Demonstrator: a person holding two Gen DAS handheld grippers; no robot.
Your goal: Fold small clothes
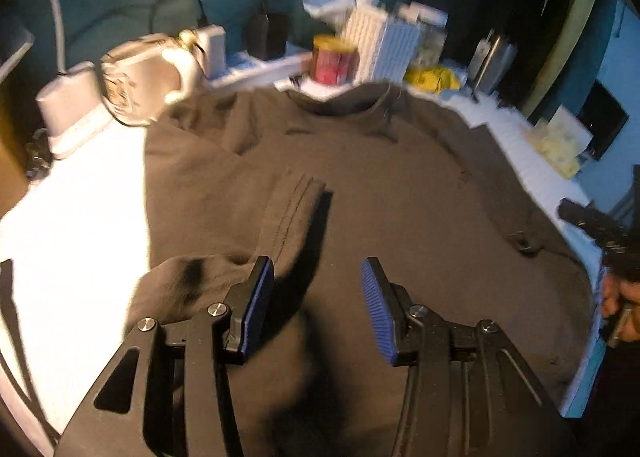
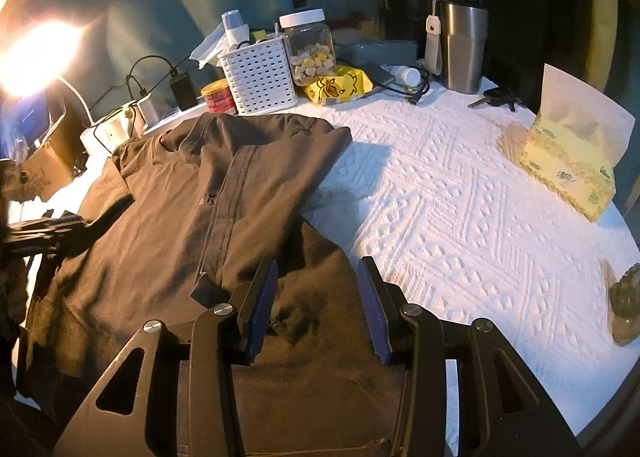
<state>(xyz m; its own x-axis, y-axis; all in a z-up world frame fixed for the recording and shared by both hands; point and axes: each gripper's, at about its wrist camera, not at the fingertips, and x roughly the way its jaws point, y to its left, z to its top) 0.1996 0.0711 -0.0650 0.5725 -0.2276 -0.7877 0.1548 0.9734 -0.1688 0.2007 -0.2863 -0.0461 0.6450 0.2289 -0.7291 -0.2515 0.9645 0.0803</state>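
Note:
A dark brown shirt (image 1: 400, 193) lies spread on the white textured cloth, collar toward the far clutter. Its left sleeve (image 1: 296, 213) is folded inward over the body. My left gripper (image 1: 318, 277) is open and empty, hovering over the shirt's near left part. In the right wrist view the shirt (image 2: 168, 217) has its right side folded over, a stitched hem running down the middle. My right gripper (image 2: 318, 277) is open and empty above the shirt's near right edge. The left gripper (image 2: 44, 229) shows at the far left of that view.
White tablecloth (image 2: 460, 217) covers the table. At the back stand a white basket (image 2: 260, 77), a red tin (image 2: 218, 97), a snack jar (image 2: 308, 45), a yellow packet (image 2: 340, 87), a steel tumbler (image 2: 464, 49) and keys (image 2: 500, 97). A tissue pack (image 2: 568, 165) and a small figurine (image 2: 626, 305) are on the right.

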